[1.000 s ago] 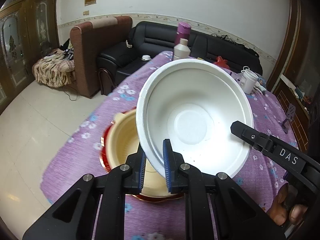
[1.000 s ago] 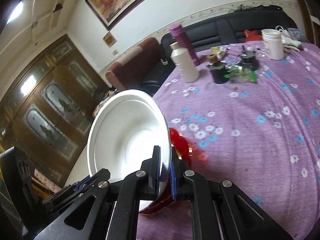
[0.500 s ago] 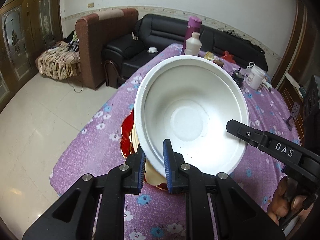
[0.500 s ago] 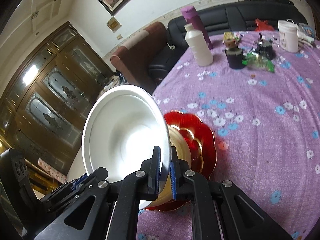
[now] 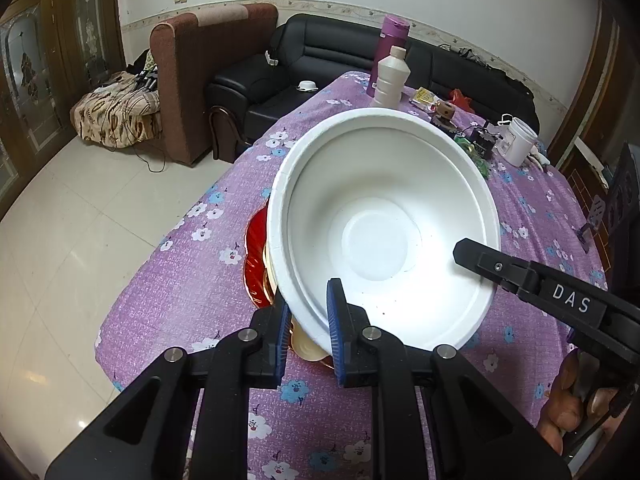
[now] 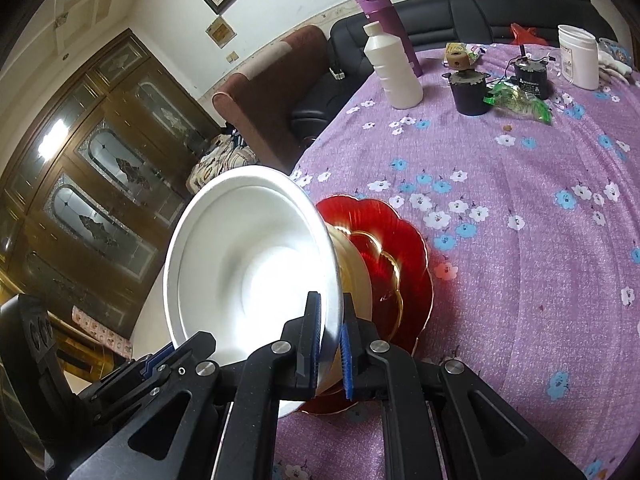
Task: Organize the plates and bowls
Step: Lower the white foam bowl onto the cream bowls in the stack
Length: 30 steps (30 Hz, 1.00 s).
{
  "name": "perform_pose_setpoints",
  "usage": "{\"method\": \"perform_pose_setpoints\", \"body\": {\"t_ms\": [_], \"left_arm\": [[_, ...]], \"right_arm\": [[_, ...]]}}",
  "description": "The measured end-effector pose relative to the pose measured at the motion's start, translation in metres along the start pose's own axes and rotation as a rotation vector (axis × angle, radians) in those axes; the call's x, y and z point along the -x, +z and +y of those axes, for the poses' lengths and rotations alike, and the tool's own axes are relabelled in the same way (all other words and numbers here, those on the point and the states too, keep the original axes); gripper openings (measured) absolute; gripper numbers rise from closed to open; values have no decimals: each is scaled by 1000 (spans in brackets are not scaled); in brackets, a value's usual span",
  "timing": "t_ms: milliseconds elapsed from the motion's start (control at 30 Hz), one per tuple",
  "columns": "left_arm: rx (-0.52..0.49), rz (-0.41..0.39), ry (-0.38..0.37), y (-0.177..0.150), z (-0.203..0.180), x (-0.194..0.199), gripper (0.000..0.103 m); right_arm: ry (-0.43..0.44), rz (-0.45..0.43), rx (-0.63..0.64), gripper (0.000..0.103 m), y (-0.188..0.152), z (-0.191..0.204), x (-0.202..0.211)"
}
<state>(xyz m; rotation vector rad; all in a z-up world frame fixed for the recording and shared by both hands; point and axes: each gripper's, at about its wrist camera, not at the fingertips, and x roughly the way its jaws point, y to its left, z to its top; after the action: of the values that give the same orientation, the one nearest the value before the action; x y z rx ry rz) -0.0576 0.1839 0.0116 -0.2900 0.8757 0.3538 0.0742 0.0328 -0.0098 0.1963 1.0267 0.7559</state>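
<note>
A large white foam bowl [image 5: 384, 220] is held by both grippers over the table. My left gripper [image 5: 308, 300] is shut on its near rim. My right gripper [image 6: 330, 328] is shut on the opposite rim; one of its fingers also shows in the left wrist view [image 5: 520, 276]. The white bowl also shows in the right wrist view [image 6: 248, 264]. Under it a cream-yellow bowl [image 6: 352, 264] sits on a red scalloped plate [image 6: 404, 248] on the purple flowered tablecloth [image 6: 520, 240]. The plate's edge shows in the left wrist view [image 5: 256, 248], mostly hidden by the bowl.
At the table's far end stand a white bottle [image 6: 394, 72], a purple flask [image 6: 384, 20], a white jar [image 6: 578, 56], small dark devices [image 6: 468, 88] and a green wrapper [image 6: 520, 102]. A black sofa [image 5: 320, 64] and brown armchair [image 5: 200, 80] lie beyond. The table edge [image 5: 168, 264] drops to tiled floor.
Both grippers have lifted the white bowl higher and drawn back from the stack; more of the red plate and the table's far end now shows.
</note>
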Motion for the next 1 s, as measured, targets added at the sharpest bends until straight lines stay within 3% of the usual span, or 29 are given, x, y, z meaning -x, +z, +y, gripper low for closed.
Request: {"method": "perform_pose_setpoints", "body": {"t_ms": [1000], "left_arm": [[-3, 11, -6, -1, 2, 0, 16]], "right_arm": [[-19, 14, 5, 8, -4, 5, 4]]}}
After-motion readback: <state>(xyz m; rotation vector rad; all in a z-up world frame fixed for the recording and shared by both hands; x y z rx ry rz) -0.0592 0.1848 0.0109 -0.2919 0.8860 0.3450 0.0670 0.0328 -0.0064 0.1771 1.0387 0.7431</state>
